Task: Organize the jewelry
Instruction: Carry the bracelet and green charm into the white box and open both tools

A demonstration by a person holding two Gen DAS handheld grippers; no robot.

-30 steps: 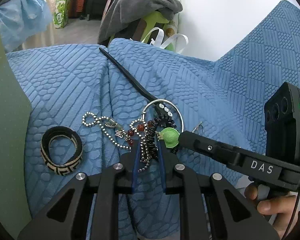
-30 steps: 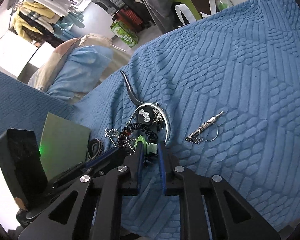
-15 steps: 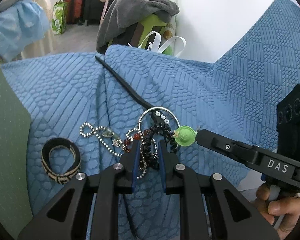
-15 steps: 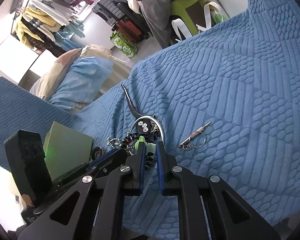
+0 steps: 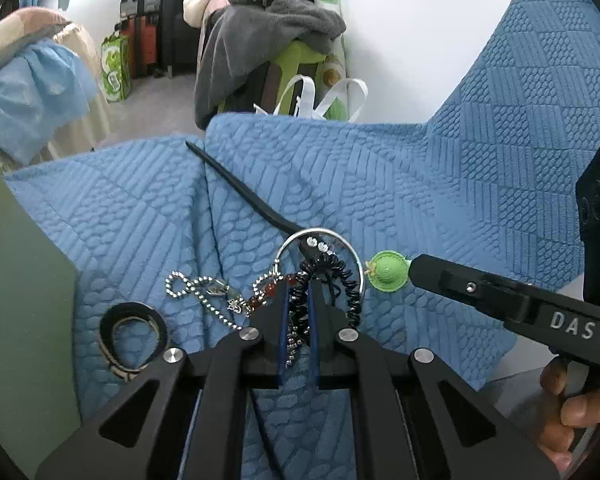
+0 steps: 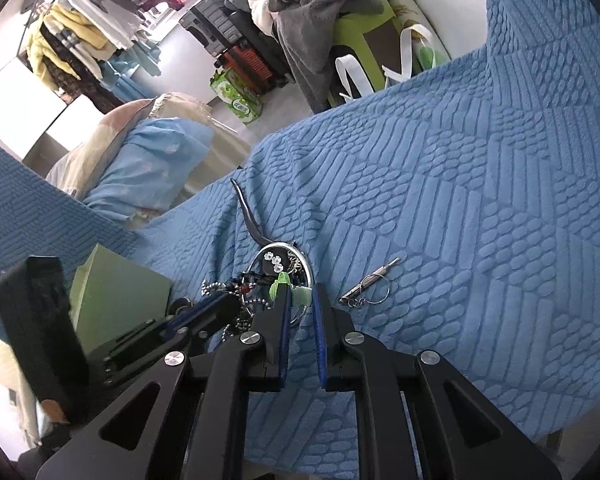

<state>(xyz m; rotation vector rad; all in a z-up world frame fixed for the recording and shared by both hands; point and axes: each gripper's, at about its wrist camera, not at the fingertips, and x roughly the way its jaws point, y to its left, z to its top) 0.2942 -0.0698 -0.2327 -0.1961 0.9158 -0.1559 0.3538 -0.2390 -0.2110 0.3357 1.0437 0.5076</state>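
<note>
A tangle of jewelry lies on the blue quilt (image 5: 420, 200): a silver bangle (image 5: 356, 260), a black coiled band (image 5: 336, 272), red beads (image 5: 260, 300), a silver ball chain (image 5: 188, 288) and a black hair stick (image 5: 240, 192). My left gripper (image 5: 298, 300) is shut on the black coiled band. My right gripper (image 6: 300, 300) is shut on a small green hat-shaped piece (image 6: 296, 292), held just right of the bangle in the left wrist view (image 5: 388, 272). A woven black-and-tan bracelet (image 5: 132, 340) lies to the left.
A green box (image 5: 24, 300) stands at the left, also in the right wrist view (image 6: 116, 300). A small metal tool on a key ring (image 6: 368, 284) lies right of the pile. Clothes, bags and suitcases (image 5: 148, 12) sit beyond the quilt edge.
My right gripper has pulled the green piece rightward, out of the tangle and clear of the bangle. My left gripper stays clamped on the black coiled band.
</note>
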